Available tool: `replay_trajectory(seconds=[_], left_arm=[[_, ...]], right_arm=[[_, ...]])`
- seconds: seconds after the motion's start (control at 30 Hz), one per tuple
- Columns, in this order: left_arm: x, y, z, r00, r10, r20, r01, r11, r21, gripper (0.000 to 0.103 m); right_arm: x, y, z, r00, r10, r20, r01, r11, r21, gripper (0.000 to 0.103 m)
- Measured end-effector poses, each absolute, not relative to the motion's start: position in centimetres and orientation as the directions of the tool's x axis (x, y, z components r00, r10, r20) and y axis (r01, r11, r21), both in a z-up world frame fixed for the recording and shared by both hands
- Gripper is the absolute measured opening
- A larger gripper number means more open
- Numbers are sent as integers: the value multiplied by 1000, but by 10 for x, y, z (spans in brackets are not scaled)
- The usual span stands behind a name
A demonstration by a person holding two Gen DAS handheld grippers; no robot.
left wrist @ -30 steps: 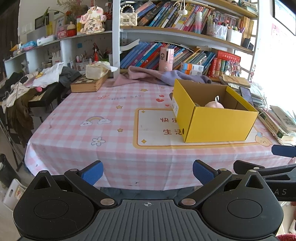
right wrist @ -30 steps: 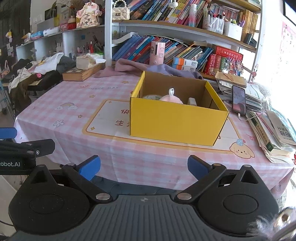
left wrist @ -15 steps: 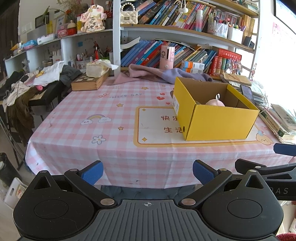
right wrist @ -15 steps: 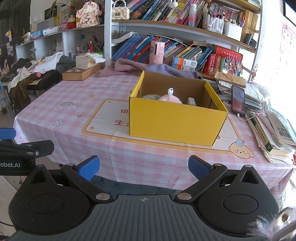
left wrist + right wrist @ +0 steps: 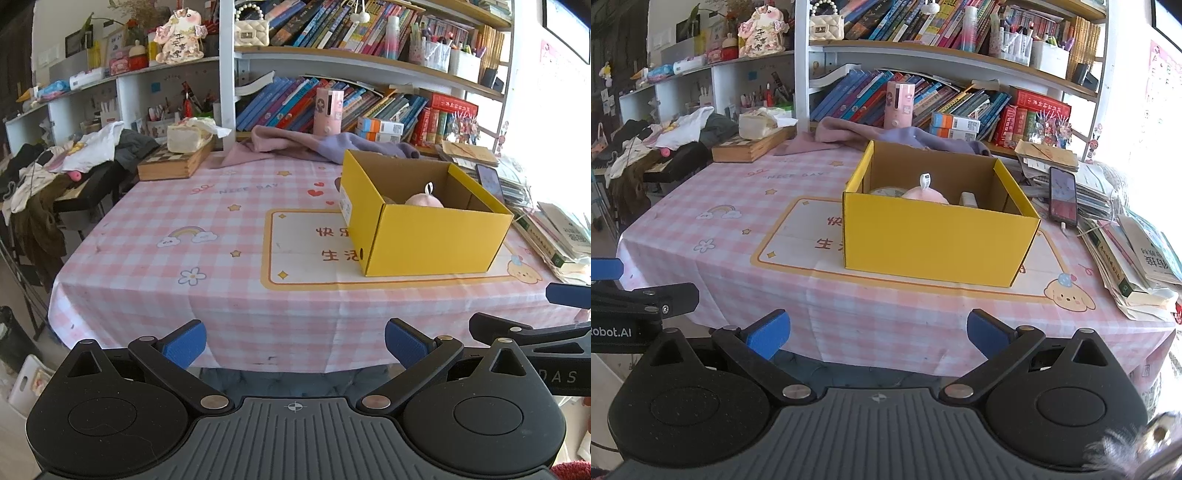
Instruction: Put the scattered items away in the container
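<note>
My left gripper (image 5: 293,345) is spread wide with nothing between its blue pads (image 5: 184,341), hanging off the near edge of the table (image 5: 177,258). My right gripper (image 5: 877,334) is the same: fingers apart, nothing held, also short of the table edge, and I can see its neighbour poking into the left of its view. Both are level, side by side, pointing forward across the cloth.

Over the last second both cameras have eased back a touch from the table. The yellow box (image 5: 938,243) sits slightly smaller and further off than it did, more of the tablecloth's hanging front shows, and nothing on the table itself has shifted. I read that as me backing off, not lining up another pick.

Looking out past the fingers: the checked cloth in front of the box carries no loose items that I can make out. The box stands on the printed mat, right of centre from the left camera. Inside it I can see a pink rounded toy (image 5: 925,194) with a white loop tag, a pale round thing beside it, and a small whitish block to its right; the rest of the floor is hidden by the near wall.

My judgement: the tidying looks done or all but done. The phone (image 5: 1063,197), books and cloth along the far side seem to belong there.
</note>
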State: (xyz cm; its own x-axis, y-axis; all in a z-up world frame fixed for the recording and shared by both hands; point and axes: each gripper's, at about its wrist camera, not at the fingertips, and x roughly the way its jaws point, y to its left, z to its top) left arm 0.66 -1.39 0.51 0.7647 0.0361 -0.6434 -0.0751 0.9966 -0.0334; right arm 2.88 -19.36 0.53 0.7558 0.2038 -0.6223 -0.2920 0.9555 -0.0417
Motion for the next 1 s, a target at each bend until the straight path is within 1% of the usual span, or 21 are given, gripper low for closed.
replay_trajectory(seconds=[0.57,1.0], left_arm=[[6,-19,5,759,40,-650,-78,996,-30,103],[4,-20,6,766,5,-643,-49,998,-50,103]], right_arm=[[28,-194,5,755,205,-623,-292,956,-40,103],[27,-193,5,750,209,-628,-293,956,-31,103]])
